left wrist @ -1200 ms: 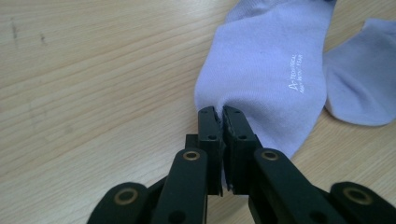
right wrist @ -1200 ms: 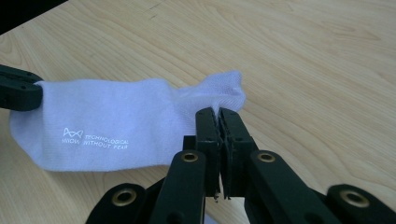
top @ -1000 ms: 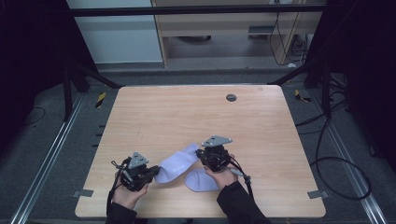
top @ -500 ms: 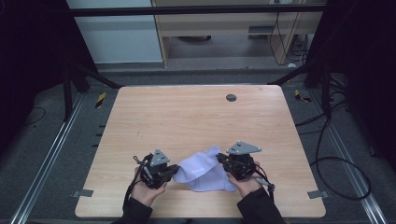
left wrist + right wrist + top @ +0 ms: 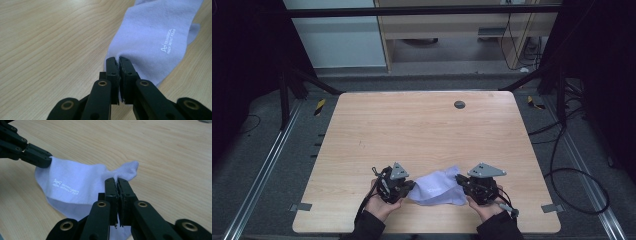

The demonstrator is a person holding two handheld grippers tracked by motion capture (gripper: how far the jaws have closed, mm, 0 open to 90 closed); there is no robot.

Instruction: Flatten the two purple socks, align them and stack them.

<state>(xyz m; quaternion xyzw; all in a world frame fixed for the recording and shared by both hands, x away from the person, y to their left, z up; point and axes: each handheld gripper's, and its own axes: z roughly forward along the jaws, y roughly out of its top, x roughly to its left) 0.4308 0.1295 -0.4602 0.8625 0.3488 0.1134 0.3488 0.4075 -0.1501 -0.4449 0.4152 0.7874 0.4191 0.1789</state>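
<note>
- Left gripper view: the left gripper (image 5: 118,60) has its fingers pinching only a thin fold at the edge of the pale sock (image 5: 155,37).
- Right gripper (image 5: 116,181) nips the cuff end likewise (a shallow bite).
- Sock sags near the bench's (image 5: 422,130) front edge; an uneven pull could slip either corner free.

- A pale lilac sock (image 5: 160,32) is bearing a small white logo mark with two lines of white capitals beside it.
- In the right gripper view the sock (image 5: 75,185) is showing the print most clearly: the first line is reading "TECHNOLOGICA", the second "WITHOUT FEAR".
- In the left gripper view the same print is running tilted and reading only in part.
</note>
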